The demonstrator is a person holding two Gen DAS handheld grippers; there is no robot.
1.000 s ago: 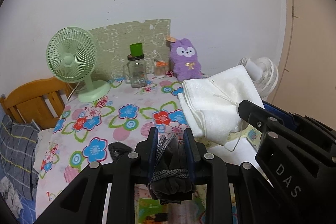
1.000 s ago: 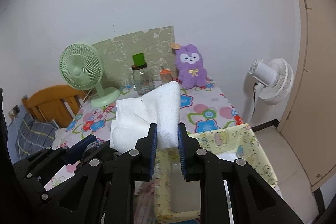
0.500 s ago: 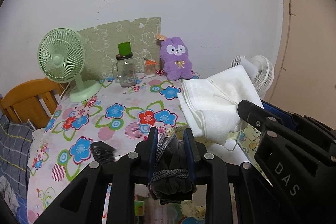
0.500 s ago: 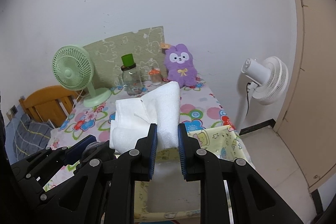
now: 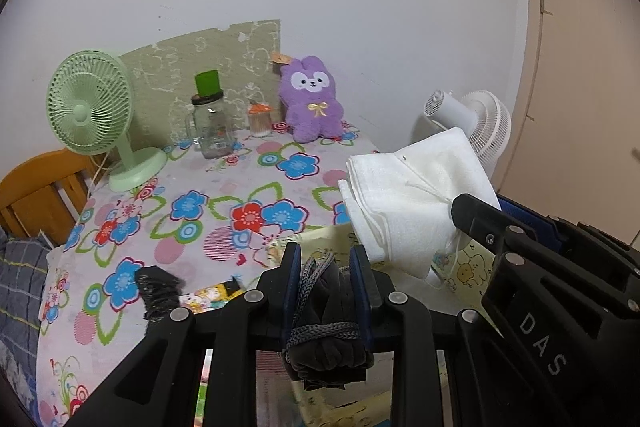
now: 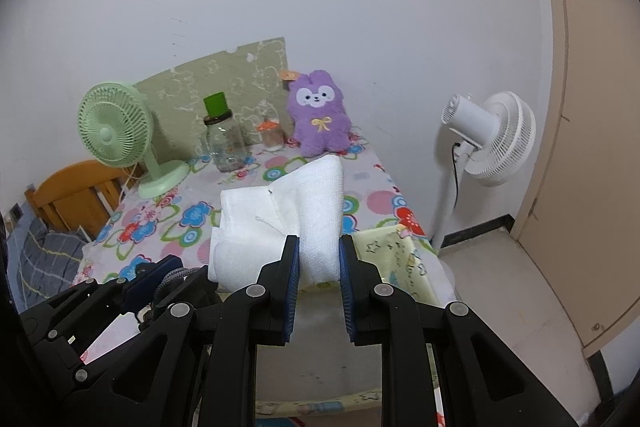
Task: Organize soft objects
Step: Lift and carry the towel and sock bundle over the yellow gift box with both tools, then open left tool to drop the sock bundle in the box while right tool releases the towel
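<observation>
Left jaws: nearly closed, the left gripper [image 5: 325,259] pinched a dark grey cloth bundle [image 5: 326,343] tied with a cord.
Right jaws: nearly closed, the right gripper [image 6: 319,251] clamped a folded white towel [image 6: 288,223].
Towel place: in the air, above the near edge of the flowered table [image 5: 224,195] and the yellow fabric bin [image 6: 404,259].
Bundle place: between the left pads, over the same bin.
Far end of table: purple plush rabbit [image 5: 312,99], green fan [image 5: 90,107] and glass jar [image 5: 210,125] stood by the wall.

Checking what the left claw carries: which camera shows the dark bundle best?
The left wrist view: the dark cord-tied bundle sits centred between its pads. The right wrist view shows only a grey cord edge.
</observation>
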